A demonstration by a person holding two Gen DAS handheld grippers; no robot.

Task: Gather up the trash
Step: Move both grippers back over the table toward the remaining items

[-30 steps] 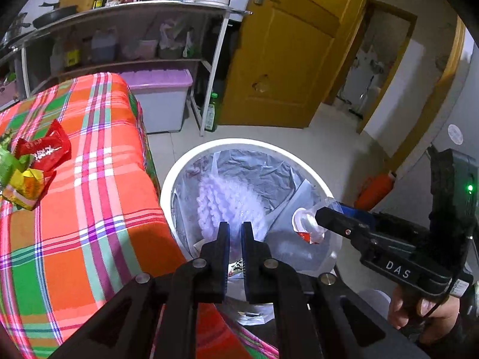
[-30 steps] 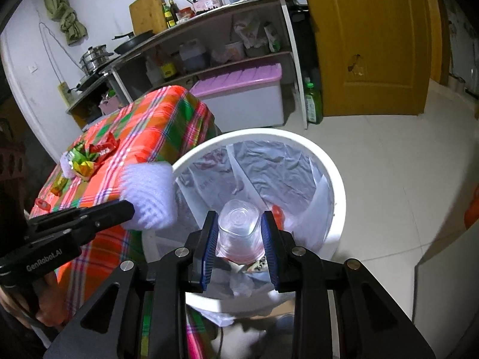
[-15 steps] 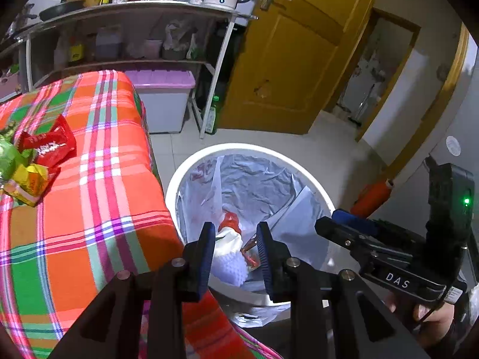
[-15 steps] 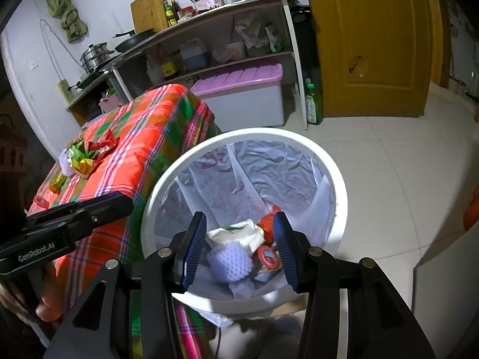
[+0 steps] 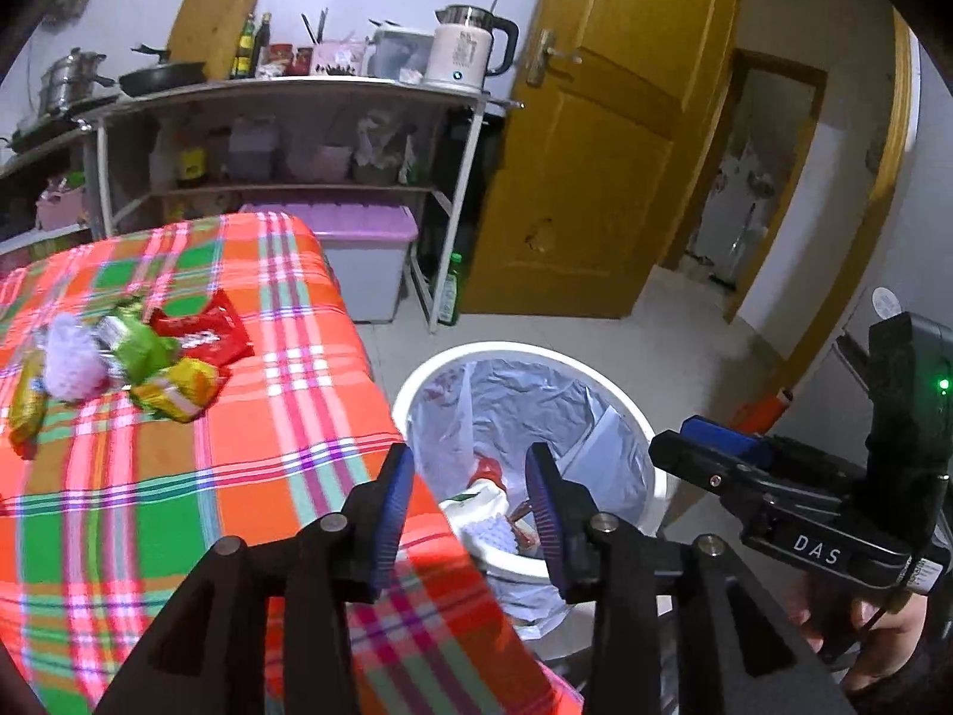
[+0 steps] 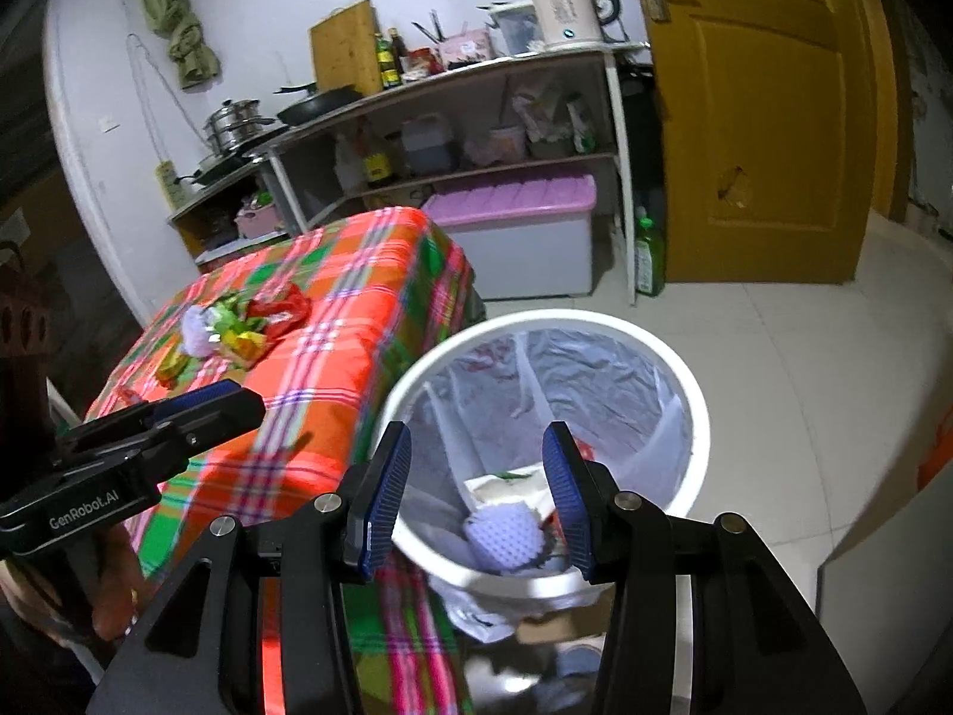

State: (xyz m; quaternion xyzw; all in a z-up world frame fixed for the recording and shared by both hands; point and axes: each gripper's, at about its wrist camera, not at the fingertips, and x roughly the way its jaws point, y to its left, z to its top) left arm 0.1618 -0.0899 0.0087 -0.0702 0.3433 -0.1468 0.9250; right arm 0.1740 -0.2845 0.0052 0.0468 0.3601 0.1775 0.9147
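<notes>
Fig.: my L gripper [image 5: 470,500], jaws just opening, & R gripper [image 6: 476,491], both empty, above white bin [image 6: 697,417] w/ trash.

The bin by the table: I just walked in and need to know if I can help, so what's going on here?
A person is clearing trash with a handheld claw in each hand. The left claw and right claw are both open and empty over the white bin, their jaws having just been opening. A foam net and wrappers lie inside. More wrappers wait on the plaid tablecloth.
</notes>
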